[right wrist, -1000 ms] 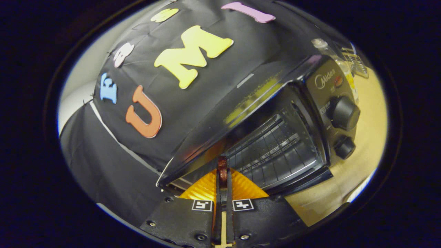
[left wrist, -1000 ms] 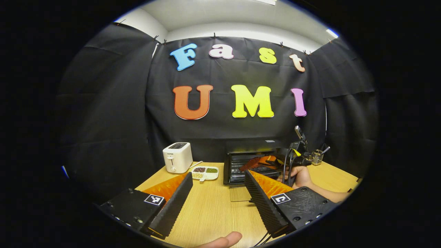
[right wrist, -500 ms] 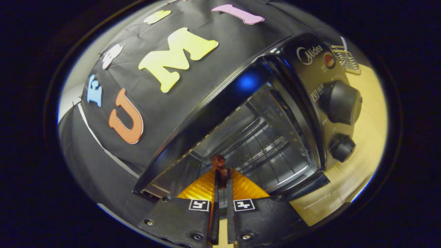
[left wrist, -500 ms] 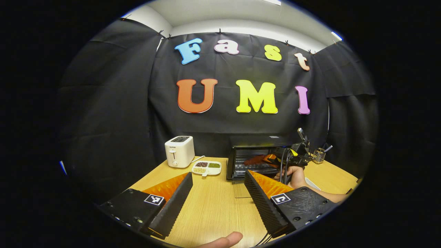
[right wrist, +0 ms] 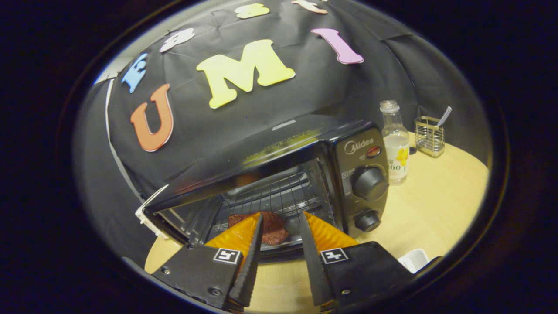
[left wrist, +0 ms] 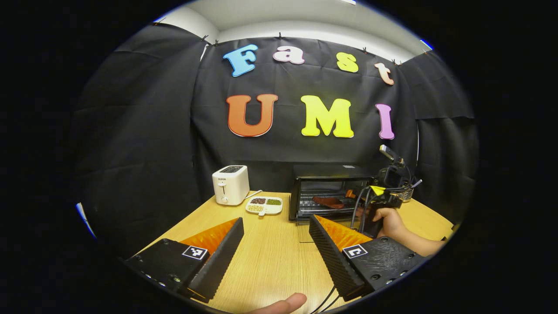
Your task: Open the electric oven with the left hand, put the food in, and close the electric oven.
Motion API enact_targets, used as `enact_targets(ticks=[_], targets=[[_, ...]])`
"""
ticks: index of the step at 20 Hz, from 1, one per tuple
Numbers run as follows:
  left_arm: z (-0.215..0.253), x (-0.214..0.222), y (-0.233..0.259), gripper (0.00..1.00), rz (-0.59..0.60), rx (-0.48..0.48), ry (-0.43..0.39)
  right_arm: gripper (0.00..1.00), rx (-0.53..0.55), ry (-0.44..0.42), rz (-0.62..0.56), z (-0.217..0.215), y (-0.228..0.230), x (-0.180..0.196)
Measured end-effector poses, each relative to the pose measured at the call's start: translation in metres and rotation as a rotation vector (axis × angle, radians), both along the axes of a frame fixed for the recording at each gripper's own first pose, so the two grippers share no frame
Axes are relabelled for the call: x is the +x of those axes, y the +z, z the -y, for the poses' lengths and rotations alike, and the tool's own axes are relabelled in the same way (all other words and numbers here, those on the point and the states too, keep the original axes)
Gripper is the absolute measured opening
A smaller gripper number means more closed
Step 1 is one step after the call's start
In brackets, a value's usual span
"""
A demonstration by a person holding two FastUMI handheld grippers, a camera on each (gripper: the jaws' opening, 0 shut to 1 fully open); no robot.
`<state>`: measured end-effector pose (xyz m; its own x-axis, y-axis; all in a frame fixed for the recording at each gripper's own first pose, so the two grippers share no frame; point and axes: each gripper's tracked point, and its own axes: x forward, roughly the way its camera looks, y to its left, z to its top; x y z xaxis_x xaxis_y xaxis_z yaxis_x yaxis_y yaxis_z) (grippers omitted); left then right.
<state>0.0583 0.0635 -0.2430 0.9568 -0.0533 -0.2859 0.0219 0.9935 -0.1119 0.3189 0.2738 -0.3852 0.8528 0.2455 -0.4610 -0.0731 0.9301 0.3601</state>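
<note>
The right claw (right wrist: 280, 231) stands parted and empty just outside the open mouth of the black electric oven (right wrist: 279, 174); straight ahead between its fingers, the flat brown piece of food (right wrist: 272, 226) lies on the wire rack inside. The left claw (left wrist: 275, 237) hangs wide, holding nothing, over bare light wooden tabletop (left wrist: 270, 257), well short of the oven's dropped glass door (left wrist: 307, 233), a white toaster (left wrist: 230, 185) far ahead to its left

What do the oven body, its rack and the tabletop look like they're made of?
Oven: seems black painted or enamelled metal, glossy; its top edge mirrors the wall. The knob panel could be plastic.
Rack: thin bare-metal wire, judging by the shiny grid of bars.
Tabletop: light wood or wood-look laminate, matte, with fine straight grain lines; which one is unclear.
</note>
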Motion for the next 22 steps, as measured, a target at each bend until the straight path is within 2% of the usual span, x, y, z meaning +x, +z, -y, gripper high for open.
enact_targets(ticks=[3, 5, 6, 7, 9, 10, 11, 12, 16, 17, 18, 19, 21, 22], targets=[[0.009, -0.004, 0.004, 0.96, 0.001, 0.008, -0.009, 0.61, -0.005, 0.063, 0.056, 0.007, 0.029, -0.026], [0.017, -0.004, 0.004, 0.96, -0.001, 0.02, -0.016, 0.72, -0.016, 0.124, 0.113, 0.006, 0.051, -0.043], [0.019, -0.003, 0.003, 0.88, -0.007, 0.03, -0.018, 0.84, -0.023, 0.154, 0.142, 0.005, 0.062, -0.051], [0.023, -0.003, -0.001, 0.96, -0.013, 0.04, -0.021, 0.88, -0.034, 0.178, 0.17, 0.007, 0.072, -0.06], [0.03, 0.0, -0.003, 0.96, -0.024, 0.046, -0.027, 1.0, -0.072, 0.198, 0.211, 0.014, 0.09, -0.072], [0.037, 0.003, -0.007, 0.96, -0.033, 0.044, -0.036, 0.96, -0.093, 0.204, 0.229, 0.018, 0.099, -0.078], [0.041, 0.004, -0.009, 0.89, -0.039, 0.043, -0.042, 0.99, -0.109, 0.21, 0.252, 0.022, 0.111, -0.084], [0.047, 0.007, -0.012, 0.96, -0.043, 0.043, -0.046, 0.99, -0.121, 0.213, 0.277, 0.027, 0.124, -0.09], [0.073, 0.02, -0.032, 0.96, -0.086, 0.031, -0.09, 0.99, -0.164, 0.199, 0.386, 0.054, 0.175, -0.107], [0.081, 0.022, -0.039, 0.96, -0.101, 0.027, -0.105, 0.96, -0.158, 0.198, 0.412, 0.059, 0.188, -0.114], [0.089, 0.025, -0.047, 0.96, -0.12, 0.023, -0.12, 0.99, -0.149, 0.193, 0.433, 0.066, 0.202, -0.118], [0.096, 0.028, -0.055, 0.96, -0.137, 0.019, -0.13, 0.96, -0.147, 0.182, 0.451, 0.074, 0.215, -0.122], [0.11, 0.034, -0.067, 0.96, -0.164, 0.015, -0.15, 0.96, -0.166, 0.153, 0.472, 0.094, 0.236, -0.128], [0.118, 0.038, -0.072, 0.96, -0.173, 0.015, -0.159, 0.99, -0.182, 0.136, 0.479, 0.105, 0.244, -0.13]])
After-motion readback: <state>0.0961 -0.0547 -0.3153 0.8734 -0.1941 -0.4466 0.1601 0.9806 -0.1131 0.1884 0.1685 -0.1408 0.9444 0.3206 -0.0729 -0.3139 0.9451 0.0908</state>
